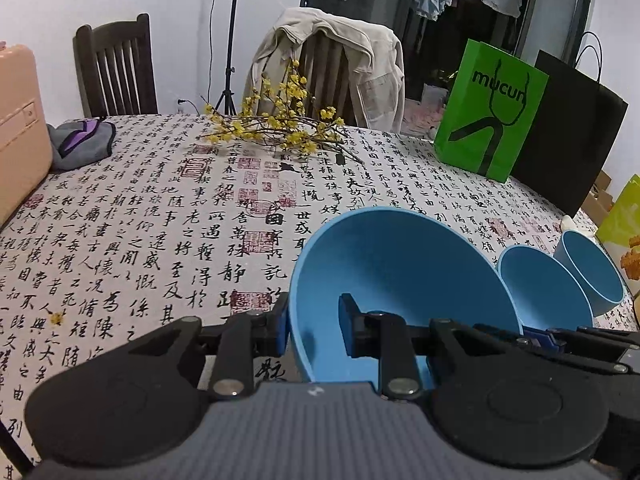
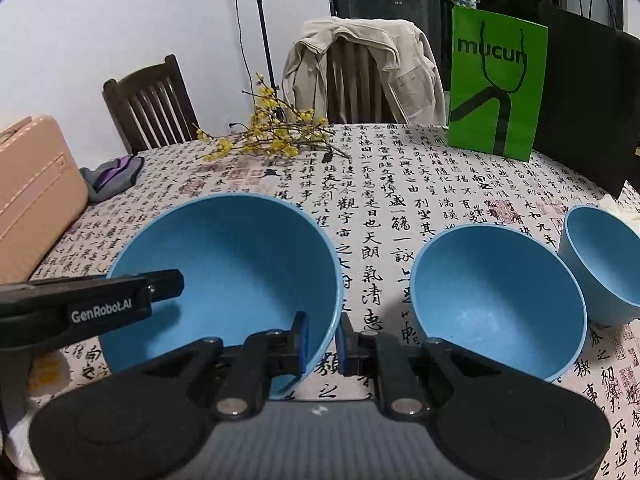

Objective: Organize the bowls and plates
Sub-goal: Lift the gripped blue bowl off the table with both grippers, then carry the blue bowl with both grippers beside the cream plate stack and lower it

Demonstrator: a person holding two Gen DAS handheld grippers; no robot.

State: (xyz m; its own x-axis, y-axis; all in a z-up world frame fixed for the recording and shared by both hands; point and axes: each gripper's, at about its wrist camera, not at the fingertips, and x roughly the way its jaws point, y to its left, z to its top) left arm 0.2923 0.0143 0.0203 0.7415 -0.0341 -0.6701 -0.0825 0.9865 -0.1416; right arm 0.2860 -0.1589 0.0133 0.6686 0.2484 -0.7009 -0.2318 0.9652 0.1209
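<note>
A large blue bowl [image 1: 400, 272] [image 2: 232, 264] is gripped from both sides and tilts toward the far side of the table. My left gripper [image 1: 316, 330] is shut on its left rim, one finger inside and one outside the wall. My right gripper [image 2: 323, 344] is shut on its right rim in the same way. In the right wrist view the left gripper [image 2: 172, 284] reaches in over the bowl's left edge. To the right, a medium blue bowl [image 1: 544, 288] [image 2: 496, 292] and a small blue bowl [image 1: 592, 268] [image 2: 600, 256] stand on the calligraphy tablecloth [image 2: 384, 216].
A green paper bag [image 2: 496, 80] and a black bag [image 2: 588, 112] stand at the far right. A yellow flowering branch [image 2: 272, 136] lies at the back middle. A pink case [image 2: 36, 196] and a grey-purple cloth [image 2: 114, 176] are at the left. Two chairs, one with a jacket [image 2: 360, 68], stand behind the table.
</note>
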